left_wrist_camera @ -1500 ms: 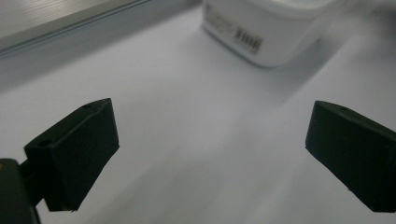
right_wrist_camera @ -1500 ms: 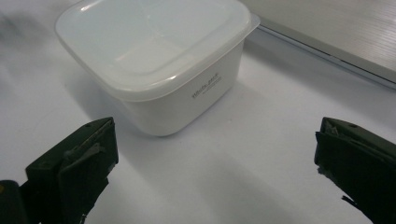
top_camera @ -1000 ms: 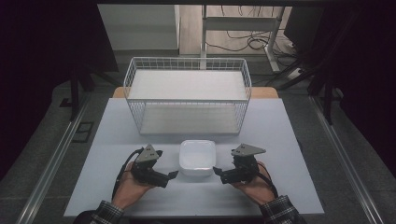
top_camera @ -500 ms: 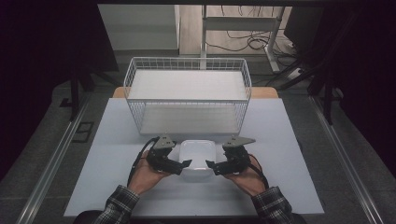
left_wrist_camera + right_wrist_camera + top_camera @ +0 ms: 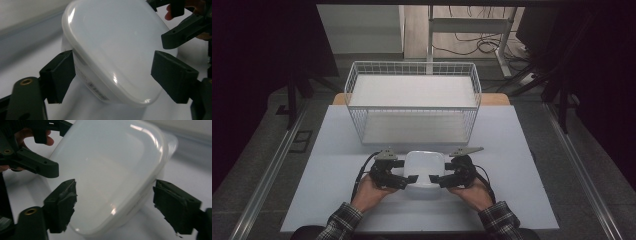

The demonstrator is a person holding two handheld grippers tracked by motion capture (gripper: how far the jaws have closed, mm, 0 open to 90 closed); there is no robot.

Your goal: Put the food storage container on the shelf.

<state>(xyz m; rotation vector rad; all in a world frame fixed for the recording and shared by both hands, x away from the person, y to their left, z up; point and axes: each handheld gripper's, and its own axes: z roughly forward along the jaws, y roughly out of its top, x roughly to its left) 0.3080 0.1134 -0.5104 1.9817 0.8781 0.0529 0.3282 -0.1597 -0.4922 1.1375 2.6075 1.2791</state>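
Both hands have come inward since a second ago, when they sat well apart on either side of the white lidded container (image 5: pixel 424 167); now the left gripper (image 5: pixel 408 178) and the right gripper (image 5: pixel 438 179) flank it at its near corners. The forearms, in plaid sleeves, enter from the bottom edge and angle toward each other, with the grippers held about level and pointing inward at the box.

Each pair of jaws has just been closing, with the container between them. In the left gripper view, one jaw touches the container's (image 5: pixel 112 52) side wall under the lid rim, while the other stands a little clear above the lid, so the grasp is not yet clamped. In the right gripper view, the container's (image 5: pixel 110 175) corner lies between the jaws with gaps on both sides, so they are released.

This rounded rectangular container sits lid-up on the white table (image 5: pixel 522 165), just in front of the white wire basket (image 5: pixel 412 107). Its long axis runs away from the person, toward the basket.
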